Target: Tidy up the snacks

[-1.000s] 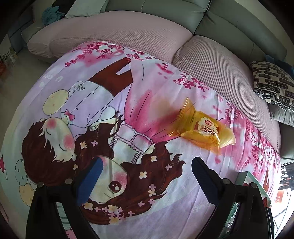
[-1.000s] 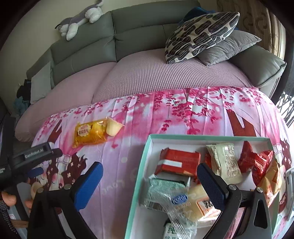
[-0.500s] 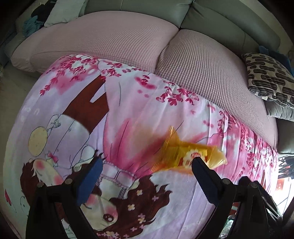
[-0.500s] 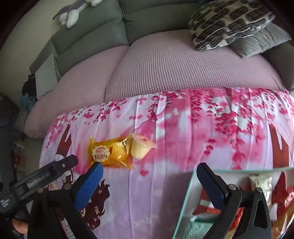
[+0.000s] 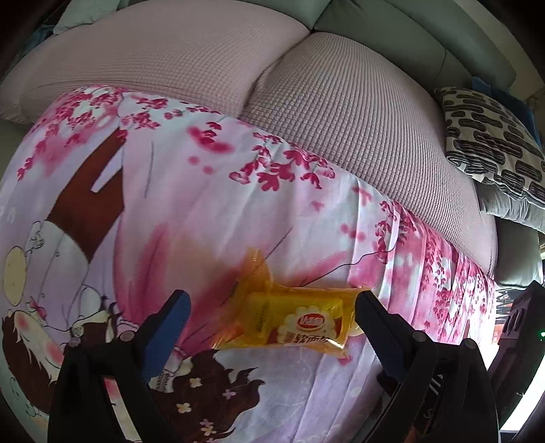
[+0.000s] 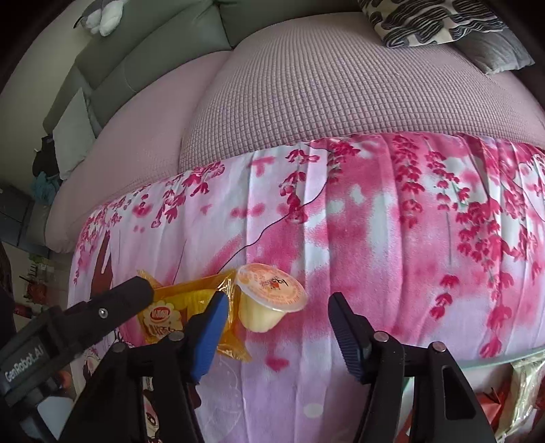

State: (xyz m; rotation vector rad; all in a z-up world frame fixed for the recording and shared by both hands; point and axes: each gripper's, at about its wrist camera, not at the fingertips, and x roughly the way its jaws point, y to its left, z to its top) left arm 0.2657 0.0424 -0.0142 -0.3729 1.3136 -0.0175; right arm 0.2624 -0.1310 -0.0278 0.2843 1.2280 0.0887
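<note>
Black gripper frames, silver screws; fingers (image 6: 207,335) blue-padded; left gripper (image 6: 85,327) marked "GenRobot.AI".

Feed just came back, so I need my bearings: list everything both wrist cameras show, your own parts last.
bread pack: 1, yellow, on the sheet, between the left gripper's open fingers.
jelly cup: 1, pale yellow, sealed lid, tilted, right beside the pack.
sheet: 1, pink blossom print with cartoon girl, spread under the snacks.
sofa: 1, grey-green with pink cover, behind the sheet.
cushion: 1, black-and-white pattern, on the sofa.
plush toy: 1, grey and white, on the sofa back.
box: 1, teal rim, lower right edge, wrapped snacks inside.
left gripper: open, straddling the pack.
right gripper: jaws just narrowed, not touching the cup.
</note>
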